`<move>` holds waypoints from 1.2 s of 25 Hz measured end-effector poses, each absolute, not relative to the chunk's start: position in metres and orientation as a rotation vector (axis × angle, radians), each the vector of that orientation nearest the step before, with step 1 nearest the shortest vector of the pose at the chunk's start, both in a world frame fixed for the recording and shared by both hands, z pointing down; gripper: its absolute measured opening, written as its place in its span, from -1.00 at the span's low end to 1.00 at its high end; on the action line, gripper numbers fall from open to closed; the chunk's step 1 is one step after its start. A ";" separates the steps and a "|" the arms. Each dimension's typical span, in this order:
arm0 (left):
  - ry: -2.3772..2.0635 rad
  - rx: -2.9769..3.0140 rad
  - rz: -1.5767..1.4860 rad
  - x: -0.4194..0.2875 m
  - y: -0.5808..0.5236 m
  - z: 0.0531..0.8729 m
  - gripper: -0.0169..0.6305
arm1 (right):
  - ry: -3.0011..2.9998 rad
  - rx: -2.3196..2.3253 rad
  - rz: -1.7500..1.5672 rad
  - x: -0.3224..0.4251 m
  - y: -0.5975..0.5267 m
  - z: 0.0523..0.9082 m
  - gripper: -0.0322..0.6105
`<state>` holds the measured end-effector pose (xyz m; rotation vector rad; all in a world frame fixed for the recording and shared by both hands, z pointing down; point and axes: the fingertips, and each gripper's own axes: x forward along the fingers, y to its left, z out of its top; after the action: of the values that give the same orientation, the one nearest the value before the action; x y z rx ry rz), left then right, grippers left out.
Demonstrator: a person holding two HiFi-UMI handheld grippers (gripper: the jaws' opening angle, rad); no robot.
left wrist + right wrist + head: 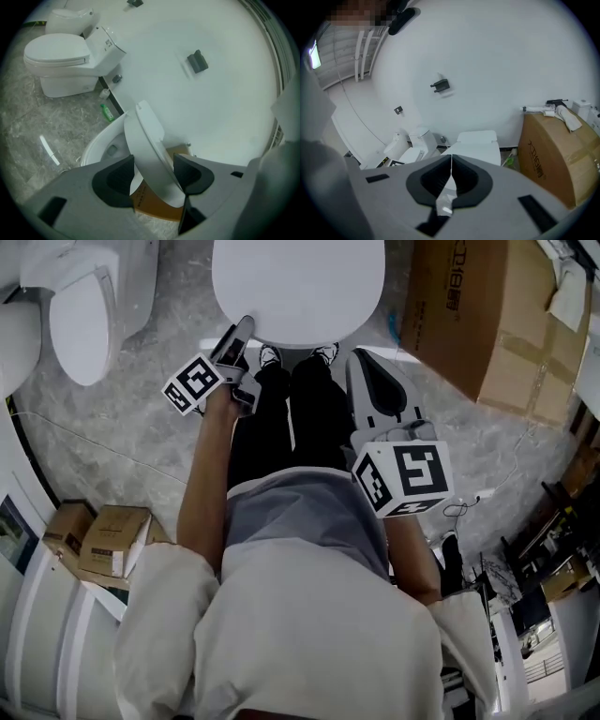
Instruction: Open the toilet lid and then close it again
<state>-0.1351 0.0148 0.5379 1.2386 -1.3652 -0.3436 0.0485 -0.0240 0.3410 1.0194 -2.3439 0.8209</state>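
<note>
- Grey stone floor point(169, 456) is seen all round, with a white wall behind it. More than one toilet is kept in this room.
- At the far left, a second toilet point(84, 315) is set with its lid down. It is well apart from the job and is not touched.
- Lower left, small brown boxes point(108, 540) are stacked by the wall, out of the way.
- Next comes the left gripper point(153, 164). Its jaws are set wide and are closed on the lid point(147, 140), with one pad on each side of it, near the front edge.
- That edge was likely picked because it is thin enough to fit between the jaws. It is also far from the hinge, so the lid can be swung easily.
- The lid is held partway up and tilted, and the bowl point(96, 145) can be seen under it at the left. The opening step is judged to be under way but not done.
- To the right, the right gripper point(451, 159) is closed, with its jaws pressed together and nothing between them. It is kept off to the side, likely because one gripper is enough for a light lid.
- At the far right, a big cardboard box point(478, 315) is set just beside the toilet. Care may be needed so that it is not bumped.
</note>
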 end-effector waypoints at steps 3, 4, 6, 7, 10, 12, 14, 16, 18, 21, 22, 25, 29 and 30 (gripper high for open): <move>-1.341 1.252 -0.308 -0.137 0.008 0.532 -0.18 | -2.343 1.045 0.784 0.051 -0.030 0.327 -0.87; -1.328 1.256 -0.295 -0.137 0.007 0.531 -0.18 | -2.343 1.056 0.773 0.051 -0.031 0.322 -0.87; -1.306 1.261 -0.286 -0.137 0.005 0.527 -0.17 | -2.340 1.079 0.764 0.049 -0.030 0.312 -0.87; -1.296 1.263 -0.285 -0.137 0.004 0.525 -0.17 | -2.340 1.092 0.766 0.047 -0.029 0.307 -0.87; -1.266 1.279 -0.282 -0.139 0.000 0.515 -0.17 | -2.348 1.123 0.768 0.037 -0.025 0.293 -0.87; -1.241 1.302 -0.286 -0.139 -0.004 0.506 -0.17 | -2.356 1.130 0.760 0.031 -0.022 0.286 -0.87; -1.216 1.332 -0.288 -0.138 -0.009 0.496 -0.17 | -2.367 1.135 0.745 0.025 -0.021 0.279 -0.87; -1.195 1.355 -0.285 -0.138 -0.012 0.490 -0.17 | -2.379 1.147 0.730 0.019 -0.022 0.273 -0.87; -1.180 1.366 -0.285 -0.138 -0.015 0.486 -0.16 | -2.389 1.164 0.713 0.014 -0.025 0.268 -0.87; -1.167 1.379 -0.301 -0.139 -0.019 0.481 -0.16 | -2.399 1.185 0.690 0.010 -0.029 0.261 -0.87; -1.164 1.381 -0.309 -0.139 -0.019 0.479 -0.16 | -2.401 1.191 0.683 0.009 -0.029 0.259 -0.87; -1.160 1.380 -0.334 -0.140 -0.023 0.472 -0.16 | -2.406 1.206 0.669 0.007 -0.032 0.253 -0.87; -1.152 1.387 -0.360 -0.143 -0.028 0.464 -0.16 | -2.414 1.211 0.663 0.002 -0.033 0.247 -0.87; -1.151 1.388 -0.368 -0.144 -0.029 0.461 -0.16 | -2.417 1.211 0.661 0.001 -0.034 0.246 -0.87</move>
<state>-0.1436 -0.0292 0.4612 1.3884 -1.1510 -0.3682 0.0012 -0.0335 0.2459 1.2110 -2.4170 0.6615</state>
